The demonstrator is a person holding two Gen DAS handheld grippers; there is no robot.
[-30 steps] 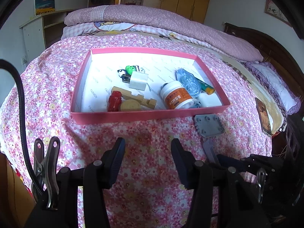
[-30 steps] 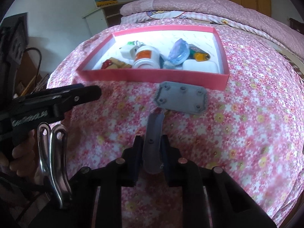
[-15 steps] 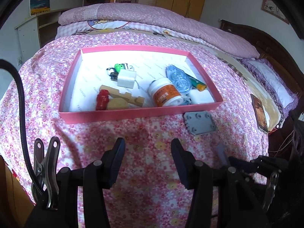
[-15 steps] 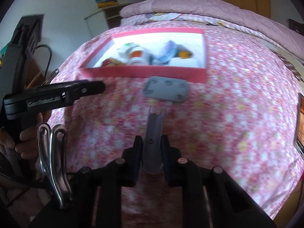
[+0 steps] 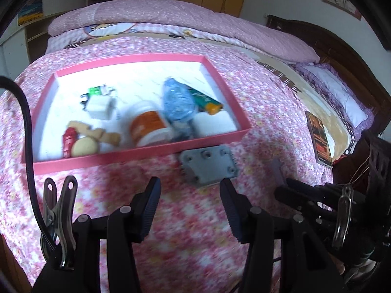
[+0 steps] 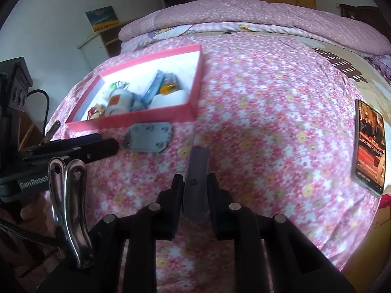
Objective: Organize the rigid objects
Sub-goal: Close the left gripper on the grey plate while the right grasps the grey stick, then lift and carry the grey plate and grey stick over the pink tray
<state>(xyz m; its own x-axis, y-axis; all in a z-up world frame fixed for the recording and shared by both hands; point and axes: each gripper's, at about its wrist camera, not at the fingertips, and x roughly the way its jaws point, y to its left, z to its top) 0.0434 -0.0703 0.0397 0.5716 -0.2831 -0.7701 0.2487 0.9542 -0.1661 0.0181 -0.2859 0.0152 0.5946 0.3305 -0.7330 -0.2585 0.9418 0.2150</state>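
Observation:
A pink box (image 5: pixel 136 155) (image 6: pixel 136 118) lies on the flowered bedspread. Inside it are a white bottle with an orange label (image 5: pixel 149 127) (image 6: pixel 118 101), a blue plastic case (image 5: pixel 179 101), a white cube (image 5: pixel 99 107), a red figure (image 5: pixel 69 139) and wooden pieces (image 5: pixel 97 135). A grey plate with screw holes (image 5: pixel 209 167) (image 6: pixel 147 139) lies on the spread just in front of the box. My right gripper (image 6: pixel 195 190) is shut on a narrow grey plastic bar (image 6: pixel 196 171) held over the spread, right of the plate. My left gripper (image 5: pixel 189 208) is open and empty, its fingers just short of the plate.
A phone (image 5: pixel 320 139) (image 6: pixel 370 147) with a lit screen lies on the bed to the right. A folded pink quilt (image 5: pixel 171 19) runs along the far side. A pale shelf unit (image 6: pixel 102 39) stands by the wall on the left. A dark wooden headboard (image 5: pixel 342 46) is at right.
Both grippers have shifted right across the bed, so the box and grey plate slid left in the right wrist view. The right gripper still holds the grey bar. The phone has come into view.

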